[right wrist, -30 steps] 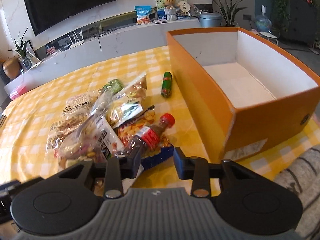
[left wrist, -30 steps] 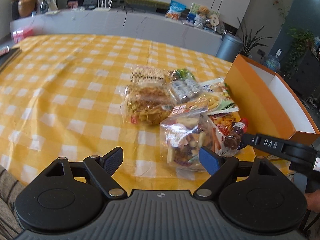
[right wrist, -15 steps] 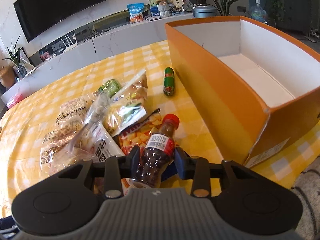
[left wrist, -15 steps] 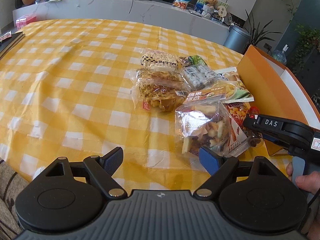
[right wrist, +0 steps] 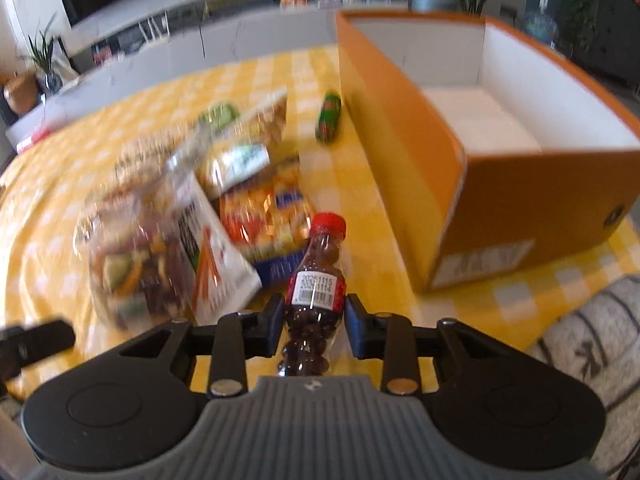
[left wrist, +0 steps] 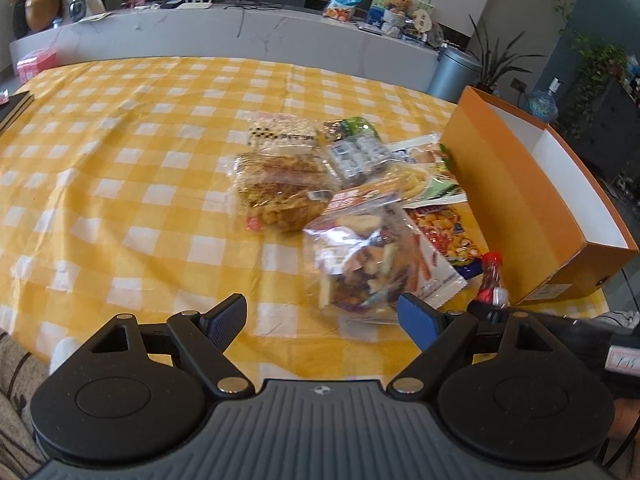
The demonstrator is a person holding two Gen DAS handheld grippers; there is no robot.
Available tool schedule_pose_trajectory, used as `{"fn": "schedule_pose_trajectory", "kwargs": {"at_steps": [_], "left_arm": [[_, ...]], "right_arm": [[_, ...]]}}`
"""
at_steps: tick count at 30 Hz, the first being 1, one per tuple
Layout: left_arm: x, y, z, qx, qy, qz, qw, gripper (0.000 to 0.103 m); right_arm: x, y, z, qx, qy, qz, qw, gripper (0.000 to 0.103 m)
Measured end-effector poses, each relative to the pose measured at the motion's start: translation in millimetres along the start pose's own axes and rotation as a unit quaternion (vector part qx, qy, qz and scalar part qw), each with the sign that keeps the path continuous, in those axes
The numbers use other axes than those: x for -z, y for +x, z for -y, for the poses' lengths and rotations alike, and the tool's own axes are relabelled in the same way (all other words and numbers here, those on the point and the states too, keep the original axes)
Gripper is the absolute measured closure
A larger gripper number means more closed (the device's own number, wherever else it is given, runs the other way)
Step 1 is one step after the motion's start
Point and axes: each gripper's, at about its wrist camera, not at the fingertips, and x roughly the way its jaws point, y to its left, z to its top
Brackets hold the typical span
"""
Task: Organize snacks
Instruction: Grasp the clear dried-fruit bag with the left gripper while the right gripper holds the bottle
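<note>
A small clear bottle (right wrist: 320, 256) with a red cap and dark round sweets sits between the pads of my right gripper (right wrist: 315, 320), which is shut on its labelled body. The left wrist view shows the same bottle (left wrist: 491, 276) at the right, its lower part hidden behind the right gripper. My left gripper (left wrist: 322, 316) stands open over the yellow checked cloth, with nothing between its fingers. Just beyond its right finger lies a clear bag of mixed dried fruit (left wrist: 360, 264). An open orange box (right wrist: 400, 140) with a white inside stands to the right of the bottle.
Several snack packs lie in a pile (left wrist: 280, 192) left of the orange box (left wrist: 520, 184). A green sausage stick (right wrist: 328, 118) rests against the box's left wall. An orange candy pack (right wrist: 272, 212) lies behind the bottle. A striped cushion (right wrist: 592, 332) is at the near right.
My right gripper moved forward around the bottle and its fingers came in against it. The left gripper stayed open and only shifted its view slightly.
</note>
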Motion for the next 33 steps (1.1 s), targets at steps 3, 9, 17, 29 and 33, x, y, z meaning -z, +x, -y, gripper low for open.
{"fn": "schedule_pose_trajectory", "kwargs": {"at_steps": [3,9,17,29,33], "left_arm": [[-3,7,13,-0.014,0.019,0.001,0.9997,0.003],[-1,18,24,-0.022,0.036,-0.012,0.9990,0.003],[-6,29,42,-0.023,0.067,-0.012,0.9974,0.003],[-13,61,47,-0.051,0.055,-0.036,0.9966,0.003],[-14,70,48,-0.064,0.059,-0.035,0.9956,0.003]], "right_arm": [[6,5,4,0.006,-0.004,-0.009,1.000,0.072],[11,13,3,0.028,-0.023,-0.014,0.999,0.071],[18,12,-7,0.033,-0.066,0.005,0.997,0.072],[18,14,-7,0.016,-0.073,0.011,0.997,0.072],[18,13,-6,0.011,-0.075,0.012,0.997,0.072]]}}
